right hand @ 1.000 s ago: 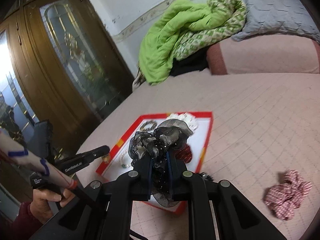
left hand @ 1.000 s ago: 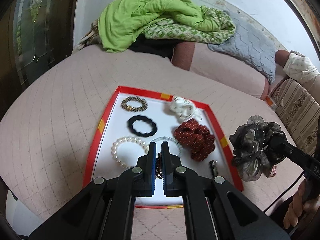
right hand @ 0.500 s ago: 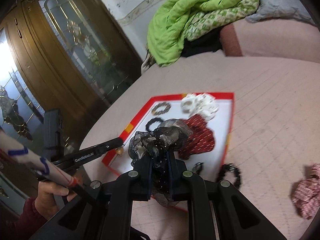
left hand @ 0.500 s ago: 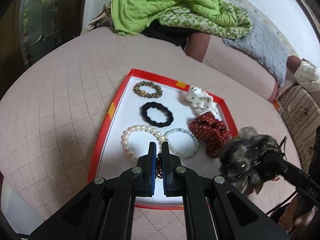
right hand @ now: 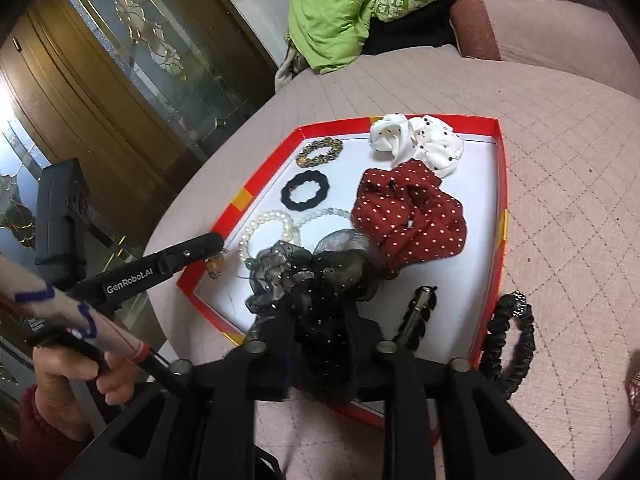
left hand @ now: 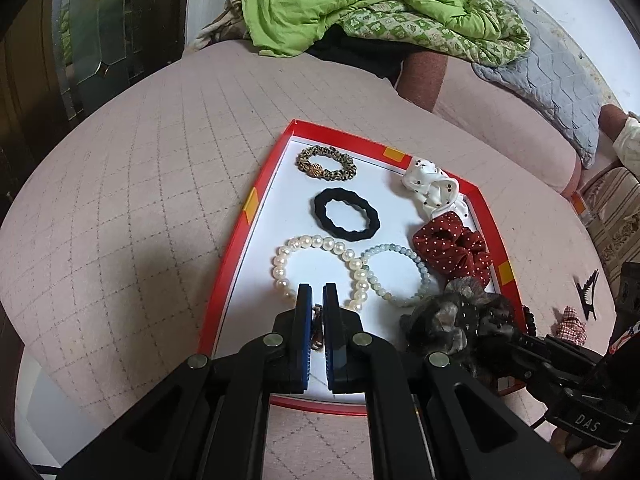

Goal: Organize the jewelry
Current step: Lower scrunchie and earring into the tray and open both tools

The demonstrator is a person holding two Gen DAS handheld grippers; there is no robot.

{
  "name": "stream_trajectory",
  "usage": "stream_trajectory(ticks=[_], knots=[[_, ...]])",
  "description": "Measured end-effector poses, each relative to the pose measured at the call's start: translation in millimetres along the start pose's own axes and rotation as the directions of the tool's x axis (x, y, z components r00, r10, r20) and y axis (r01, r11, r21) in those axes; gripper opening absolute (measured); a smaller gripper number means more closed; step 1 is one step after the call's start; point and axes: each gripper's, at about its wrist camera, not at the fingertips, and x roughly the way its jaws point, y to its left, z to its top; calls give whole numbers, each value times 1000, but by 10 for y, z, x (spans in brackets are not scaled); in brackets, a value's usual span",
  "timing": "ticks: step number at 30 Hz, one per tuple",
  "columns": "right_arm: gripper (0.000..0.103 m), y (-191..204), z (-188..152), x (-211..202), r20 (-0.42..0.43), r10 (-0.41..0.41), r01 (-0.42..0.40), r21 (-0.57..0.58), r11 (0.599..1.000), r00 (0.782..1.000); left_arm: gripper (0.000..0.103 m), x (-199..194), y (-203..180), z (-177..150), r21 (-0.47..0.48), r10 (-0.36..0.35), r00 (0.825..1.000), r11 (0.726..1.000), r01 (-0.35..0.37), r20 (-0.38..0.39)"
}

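A red-rimmed white tray (left hand: pixel 256 188) (right hand: pixel 498 184) lies on the pink bed. It holds a gold scrunchie (left hand: pixel 326 163), a black scrunchie (left hand: pixel 346 219), a pearl bracelet (left hand: pixel 316 266), a pale bead bracelet (left hand: pixel 396 276), a red dotted scrunchie (right hand: pixel 408 216) and a white dotted scrunchie (right hand: pixel 416 142). My right gripper (right hand: pixel 316 308) is shut on a grey-black gauze scrunchie (right hand: pixel 312 268) (left hand: pixel 456 320), low over the tray's near part. My left gripper (left hand: pixel 314 292) is shut on a small brown bead bracelet (left hand: pixel 317 328) (right hand: pixel 214 266) at the tray's near-left edge.
A black hair clip (right hand: pixel 418 312) lies in the tray. A black beaded scrunchie (right hand: pixel 512 340) lies just outside the right rim. A red checked scrunchie (left hand: pixel 570 322) and a black claw clip (left hand: pixel 586 294) lie on the bed. Green quilts (left hand: pixel 360 4) and a grey pillow (left hand: pixel 560 84) lie behind.
My right gripper has carried the gauze scrunchie from right of the tray to low over its near part. My left gripper has stayed shut, shifting slightly over the near-left edge.
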Motion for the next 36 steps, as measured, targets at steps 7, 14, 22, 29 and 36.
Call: stream_trajectory(ticks=[7, 14, 22, 29, 36], knots=[[41, -16, 15, -60, 3, -9, 9, 4, 1000, 1000, 5, -17, 9, 0, -8, -3, 1000, 1000, 3, 0], [45, 25, 73, -255, 57, -20, 21, -24, 999, 998, 5, -85, -50, -13, 1, -4, 1000, 1000, 4, 17], [45, -72, 158, -580, 155, -40, 41, -2, 999, 987, 5, -209, -226, -17, 31, -7, 999, 1000, 6, 41], [46, -554, 187, -919, 220, -106, 75, 148, 986, 970, 7, -273, -434, -62, 65, -25, 999, 998, 22, 42], [46, -656, 105, -1073, 225, -112, 71, 179, 981, 968, 36, -359, -735, -198, 121, -4, 996, 993, -6, 88]])
